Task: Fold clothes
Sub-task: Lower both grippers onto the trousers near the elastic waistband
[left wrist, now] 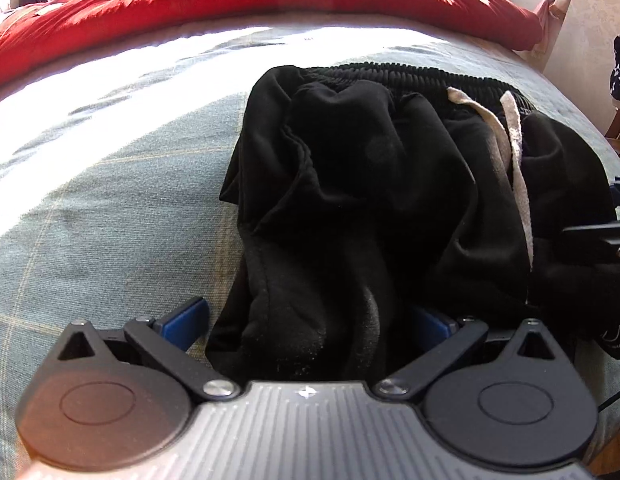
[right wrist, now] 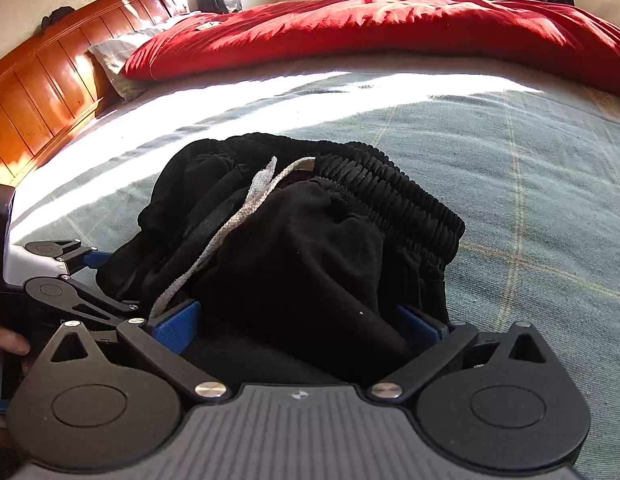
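black crumpled fabric shorts [left wrist: 390,208] w/ ribbed elastic waistband [right wrist: 394,196] and pale grey flat drawstring [right wrist: 229,232] lie bunched on a grey-green checked bedsheet [left wrist: 109,200], near the bed's front edge. the waistband is on the far side of the heap and the drawstring trails across the top toward the cameras.

left gripper [left wrist: 305,324]: blue pads spread wide, a black fold of the shorts sits between them, not pinched. its right pad is mostly hidden under cloth. right gripper [right wrist: 297,324]: also spread wide w/ black cloth bulging between the pads, drawstring end touching its left pad [right wrist: 177,328].

the two grippers are side by side at the near edge of the heap. red rumpled duvet [right wrist: 390,28] lies across the far side of the bed, orange wooden headboard [right wrist: 49,84] at left in the right wrist view.
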The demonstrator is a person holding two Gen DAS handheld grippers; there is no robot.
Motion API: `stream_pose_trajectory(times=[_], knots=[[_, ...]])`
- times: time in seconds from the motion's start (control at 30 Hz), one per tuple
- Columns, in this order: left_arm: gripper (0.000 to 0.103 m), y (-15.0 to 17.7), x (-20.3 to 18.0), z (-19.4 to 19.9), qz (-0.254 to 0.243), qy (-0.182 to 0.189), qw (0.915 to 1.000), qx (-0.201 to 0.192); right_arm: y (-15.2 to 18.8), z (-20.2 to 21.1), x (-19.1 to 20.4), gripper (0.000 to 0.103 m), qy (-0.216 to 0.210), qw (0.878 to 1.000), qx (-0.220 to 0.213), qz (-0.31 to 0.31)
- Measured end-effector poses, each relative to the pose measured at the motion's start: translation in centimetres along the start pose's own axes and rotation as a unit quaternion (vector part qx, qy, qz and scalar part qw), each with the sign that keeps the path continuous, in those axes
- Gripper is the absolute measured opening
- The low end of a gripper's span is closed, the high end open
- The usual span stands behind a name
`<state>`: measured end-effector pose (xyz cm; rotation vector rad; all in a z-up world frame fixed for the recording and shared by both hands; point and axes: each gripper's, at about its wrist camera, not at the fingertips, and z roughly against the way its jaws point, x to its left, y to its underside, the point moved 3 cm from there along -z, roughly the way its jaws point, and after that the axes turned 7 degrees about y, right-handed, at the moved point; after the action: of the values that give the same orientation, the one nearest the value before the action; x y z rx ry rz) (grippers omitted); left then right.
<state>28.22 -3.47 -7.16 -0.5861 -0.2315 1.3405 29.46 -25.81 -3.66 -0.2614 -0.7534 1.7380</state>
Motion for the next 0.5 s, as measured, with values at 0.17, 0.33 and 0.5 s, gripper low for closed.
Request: stream_pose_trajectory(times=[0.17, 0.33, 0.5], knots=[[0.102, -0.6, -0.6, 3.0, -0.052, -0.031, 0.9981, -0.007, 0.1, 1.2, -1.2, 0.103, -0.006, 1.0, -0.009, -0.002], [0.102, -0.2, -0.8, 6.9, -0.104, -0.049, 0.9926, -0.038, -2.6, 4.9, -0.5, 0.099, -0.009, 0.995, -0.082, 0.059], [0.102, -0.5, 0.9, 8.5, -0.098, -0.033, 0.9921, -0.07, -6.4, 5.8, 1.7, 0.073, -0.008, 0.986, -0.116, 0.121]])
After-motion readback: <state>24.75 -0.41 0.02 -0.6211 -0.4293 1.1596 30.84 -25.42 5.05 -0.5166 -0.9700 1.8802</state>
